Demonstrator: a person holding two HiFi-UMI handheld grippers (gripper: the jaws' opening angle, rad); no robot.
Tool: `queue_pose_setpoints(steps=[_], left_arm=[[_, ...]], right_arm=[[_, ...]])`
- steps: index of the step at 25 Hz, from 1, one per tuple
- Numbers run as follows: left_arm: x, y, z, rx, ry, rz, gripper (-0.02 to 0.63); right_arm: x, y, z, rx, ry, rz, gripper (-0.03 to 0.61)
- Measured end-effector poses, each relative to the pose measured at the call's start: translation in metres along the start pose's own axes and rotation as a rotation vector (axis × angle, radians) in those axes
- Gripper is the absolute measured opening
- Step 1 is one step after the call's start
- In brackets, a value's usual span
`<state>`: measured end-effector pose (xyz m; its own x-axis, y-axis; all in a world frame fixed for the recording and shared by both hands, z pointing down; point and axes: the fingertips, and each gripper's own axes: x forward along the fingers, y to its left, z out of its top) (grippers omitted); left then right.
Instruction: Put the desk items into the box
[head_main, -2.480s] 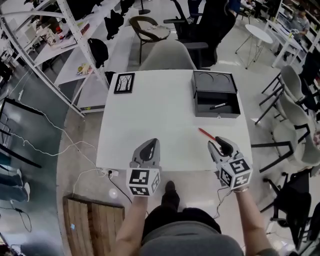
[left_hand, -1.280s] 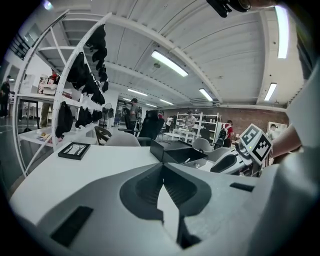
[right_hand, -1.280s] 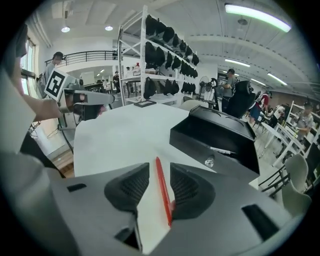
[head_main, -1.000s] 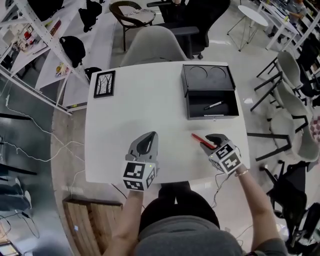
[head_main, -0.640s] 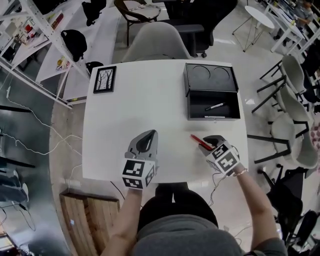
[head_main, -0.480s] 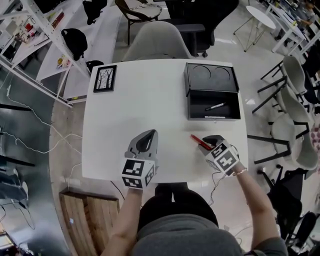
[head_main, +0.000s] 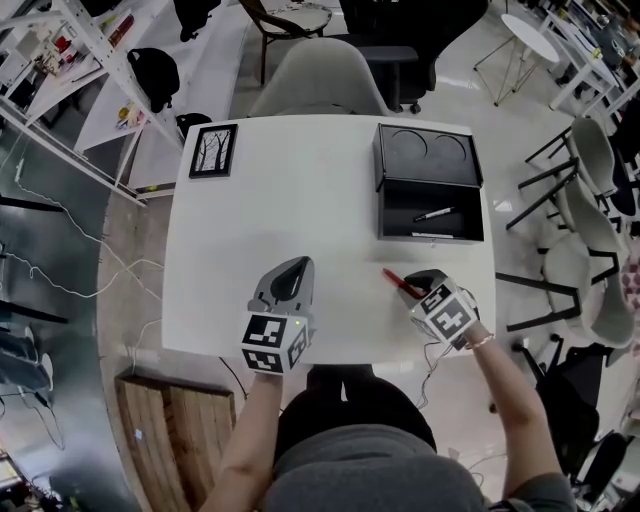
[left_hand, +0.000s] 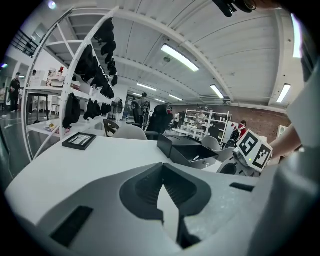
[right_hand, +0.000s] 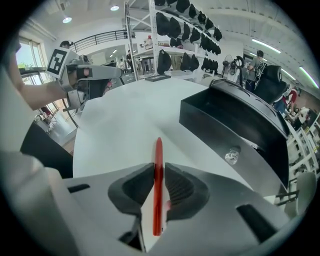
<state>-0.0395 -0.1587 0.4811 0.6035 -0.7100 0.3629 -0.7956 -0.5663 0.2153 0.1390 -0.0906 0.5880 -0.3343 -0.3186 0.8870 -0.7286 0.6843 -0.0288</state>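
At the near edge of the white table (head_main: 300, 200), the person's right tongs (right_hand: 158, 169) point steeply down. They have just been closing, and their pads now pinch a red pen (right_hand: 158, 150) near its middle. The pen's tip sticks out ahead of them, toward the far side of the table, and I cannot tell whether the pen has left the surface. The left tongs (left_hand: 162, 167) hang over the table's near side, well to the left of the pen, their tips pressed together with nothing between them. The black box (head_main: 430, 238) stands open at the far right of the table, its lid (head_main: 428, 157) laid back, with a black marker (head_main: 433, 213) lying inside. A framed picture (head_main: 213, 150) sits at the far left corner, well apart from the rest.
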Motion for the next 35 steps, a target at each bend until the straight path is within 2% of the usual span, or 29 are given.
queue_pose_setpoints(steps=[14,21,31,35], left_arm=[[-0.002,0.005,0.003,-0.007,-0.005,0.007,0.006],[-0.004,0.009,0.007,0.000,-0.015,0.004,0.006],[0.003,-0.002,0.019,0.036,-0.018,-0.045,0.006],[0.006,-0.006,0.024,0.051,-0.026,-0.054,0.005]], right_arm=[[0.003,0.005,0.004,-0.041,0.013,0.008,0.055],[-0.022,0.000,0.029,0.004,-0.094,-0.028,0.054],[-0.066,-0.004,0.062,0.069,-0.258,-0.081,0.055],[-0.083,-0.006,0.069,0.066,-0.292,-0.102,0.055]])
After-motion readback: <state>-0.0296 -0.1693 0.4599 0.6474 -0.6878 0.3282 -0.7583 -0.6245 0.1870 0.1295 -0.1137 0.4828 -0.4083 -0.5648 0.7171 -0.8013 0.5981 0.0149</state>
